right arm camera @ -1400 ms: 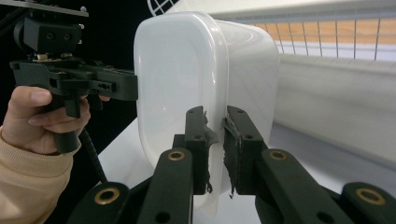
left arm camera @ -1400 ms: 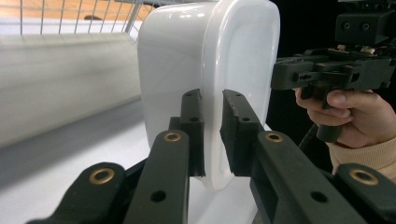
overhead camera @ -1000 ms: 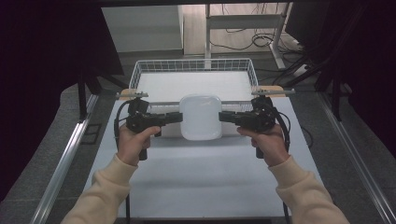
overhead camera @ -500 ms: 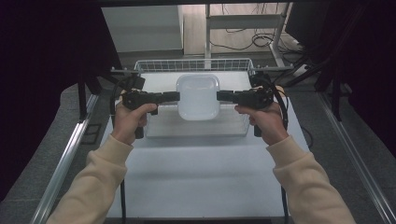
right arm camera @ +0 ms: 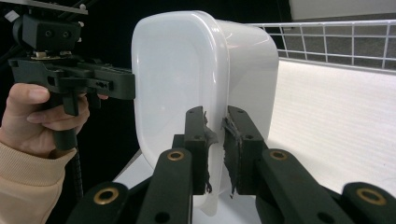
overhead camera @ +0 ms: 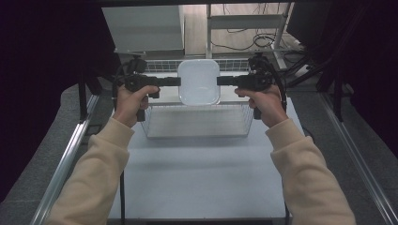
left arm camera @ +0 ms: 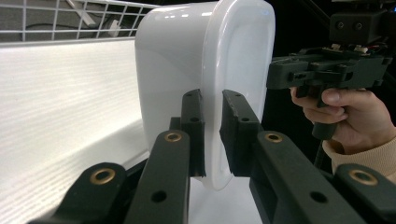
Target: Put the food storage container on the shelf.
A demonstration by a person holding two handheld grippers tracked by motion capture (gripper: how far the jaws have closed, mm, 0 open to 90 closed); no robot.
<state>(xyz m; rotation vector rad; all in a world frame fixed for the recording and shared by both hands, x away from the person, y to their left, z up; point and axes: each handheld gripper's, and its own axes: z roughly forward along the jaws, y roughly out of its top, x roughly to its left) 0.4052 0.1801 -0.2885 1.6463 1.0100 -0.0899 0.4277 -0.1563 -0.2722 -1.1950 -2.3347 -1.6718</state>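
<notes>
we held the white tub [overhead camera: 199,82] up in the air over the far end of the wire basket [overhead camera: 197,123], at about 12 o'clock on the table [overhead camera: 197,178]. our left gripper [overhead camera: 176,81] pinched its rim at 9 o'clock, jaws shut tight on it. our right gripper [overhead camera: 221,80] pinched the rim at 3 o'clock the same way. to do it well, we had to keep both hands level and move them together, so the tub did not twist or slip.

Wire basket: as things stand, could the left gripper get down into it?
Probably not freely: the left gripper is shut on the white tub's rim, as is the right gripper, above the wire basket.
</notes>
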